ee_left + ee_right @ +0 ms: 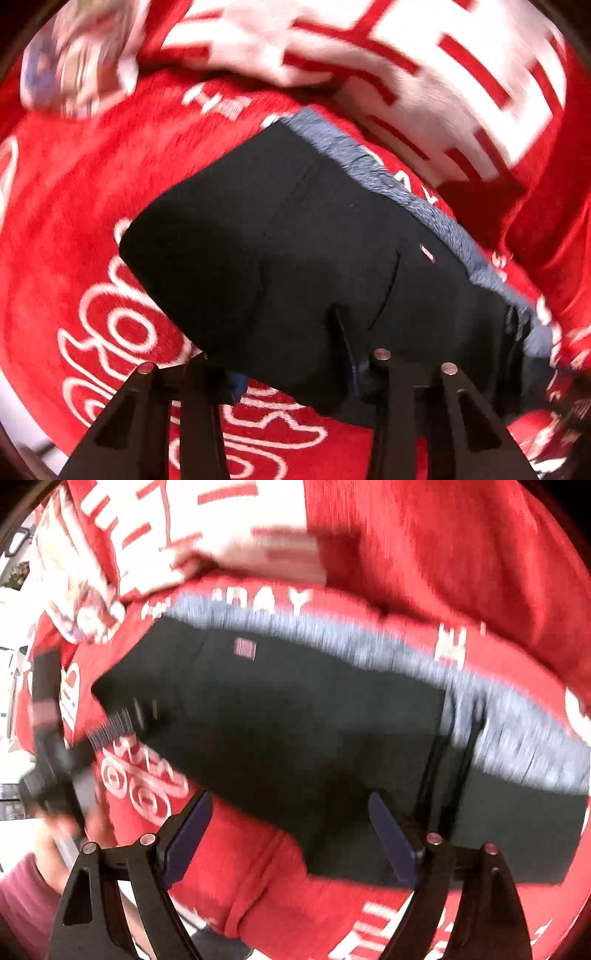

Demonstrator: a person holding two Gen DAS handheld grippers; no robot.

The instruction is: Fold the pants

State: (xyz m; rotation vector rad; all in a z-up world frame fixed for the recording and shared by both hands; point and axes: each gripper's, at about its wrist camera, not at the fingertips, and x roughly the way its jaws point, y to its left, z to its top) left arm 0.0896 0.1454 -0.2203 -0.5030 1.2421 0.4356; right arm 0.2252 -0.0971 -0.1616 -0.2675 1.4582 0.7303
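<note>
Two black grippers frame the near edge of each view. Nearest in the left wrist view, the left gripper [291, 363] has its jaws spread wide, and the near edge of the folded black pants [295, 258] droops between the fingers; whether the fingers pinch any cloth cannot be told, as the tips are hidden by the dark fabric. In the right wrist view, the right gripper [291, 834] also stands wide open, its blue-padded fingers [393, 840] apart and gripping nothing, one pad over the pants' near edge, the other over red fabric. At the lower left of that view, a hand [55, 853] in a maroon sleeve shows, blurred. Beyond the fingers, the pants [295, 731] lie as a broad dark block on a red blanket with white lettering [74, 206]. A small red label [245, 648] sits near their far side. Along the far edge runs a heathered grey waistband [399, 184]. Farther still, red-and-white patterned fabric [406, 55] is bunched up, blurred.
</note>
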